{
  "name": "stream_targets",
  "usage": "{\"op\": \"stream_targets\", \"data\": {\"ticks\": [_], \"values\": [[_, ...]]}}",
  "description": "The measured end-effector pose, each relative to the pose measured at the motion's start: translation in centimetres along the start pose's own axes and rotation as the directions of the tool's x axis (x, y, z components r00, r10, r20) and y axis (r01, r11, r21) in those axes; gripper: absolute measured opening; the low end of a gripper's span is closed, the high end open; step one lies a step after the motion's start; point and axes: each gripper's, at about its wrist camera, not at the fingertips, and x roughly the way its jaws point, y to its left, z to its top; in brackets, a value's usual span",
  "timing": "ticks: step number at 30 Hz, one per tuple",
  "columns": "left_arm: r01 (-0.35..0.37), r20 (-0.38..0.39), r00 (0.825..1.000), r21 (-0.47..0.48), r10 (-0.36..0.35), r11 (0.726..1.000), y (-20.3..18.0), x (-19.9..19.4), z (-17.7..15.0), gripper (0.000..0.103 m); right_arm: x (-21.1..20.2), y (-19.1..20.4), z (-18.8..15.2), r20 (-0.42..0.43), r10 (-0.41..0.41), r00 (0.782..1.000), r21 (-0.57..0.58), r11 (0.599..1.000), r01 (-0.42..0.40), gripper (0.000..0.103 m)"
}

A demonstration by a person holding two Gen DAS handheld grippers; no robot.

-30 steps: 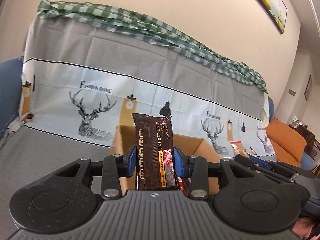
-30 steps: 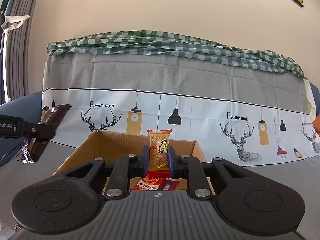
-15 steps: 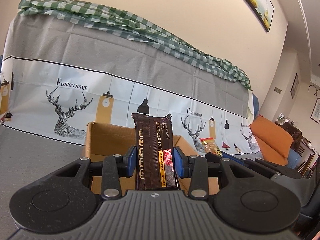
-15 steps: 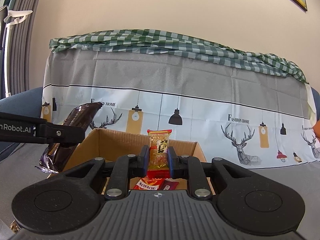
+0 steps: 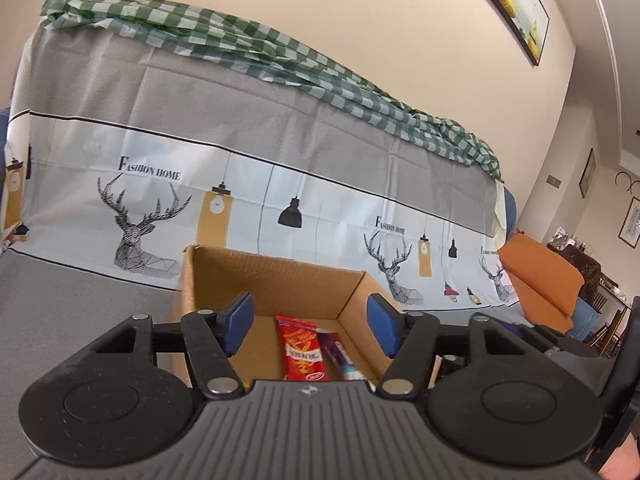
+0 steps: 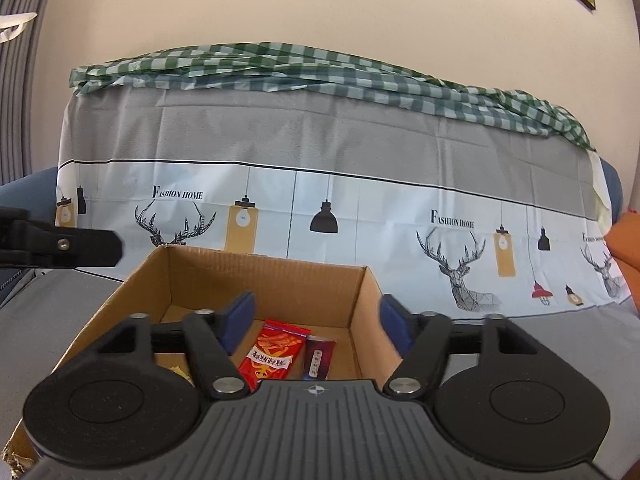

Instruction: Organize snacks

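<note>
An open cardboard box (image 5: 276,276) (image 6: 264,276) stands on the grey-covered sofa seat. On its floor lie a red snack packet (image 5: 301,350) (image 6: 274,354) and a dark maroon packet (image 5: 338,354) (image 6: 319,356). My left gripper (image 5: 310,322) hangs over the box, its jaws opening, nothing between the blue pads. My right gripper (image 6: 318,320) also hangs over the box with jaws opening and nothing between them. A yellow corner of another packet (image 6: 178,372) peeks out behind the right gripper's left finger. The left gripper's finger (image 6: 76,246) reaches in from the left edge of the right wrist view.
The sofa back carries a grey-and-white deer-print cover (image 6: 320,200) with a green checked cloth (image 6: 320,68) on top. An orange cushion (image 5: 540,280) lies at the right. Grey seat surface (image 5: 80,300) spreads left of the box.
Both grippers let go: the dark brown packet left the left gripper's pads and the yellow-orange packet left the right gripper's. Both pairs of jaws now stand wide apart over the box.
</note>
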Motion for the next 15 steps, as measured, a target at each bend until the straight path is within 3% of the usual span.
{"op": "stream_targets", "data": {"ticks": [3,5,8,11,15], "values": [[-0.056,-0.012,0.998,0.018,0.056,0.998,0.1,-1.3,-0.4,0.085,-0.8,-0.2,0.0,-0.001,0.024,1.0,0.023,0.999,-0.024,0.092],[-0.087,-0.03,0.996,0.032,0.088,0.996,-0.1,-2.4,-1.0,0.086,-1.7,-0.3,0.1,0.012,0.028,1.0,0.022,0.999,-0.028,0.102],[-0.131,-0.068,0.989,0.058,0.134,0.99,-0.6,-4.0,-2.3,0.096,-3.6,-0.8,0.1,0.046,0.008,0.999,0.035,0.999,-0.009,0.102],[-0.16,-0.096,0.981,0.064,0.166,0.985,-1.1,-5.5,-3.6,0.102,-5.5,-1.6,-0.5,0.027,0.02,0.999,0.087,0.996,-0.022,0.102],[-0.191,-0.138,0.97,0.072,0.199,0.979,-2.1,-6.7,-5.2,0.102,-7.8,-1.7,-2.1,-0.021,0.029,0.999,0.088,0.996,-0.027,0.102]]}}
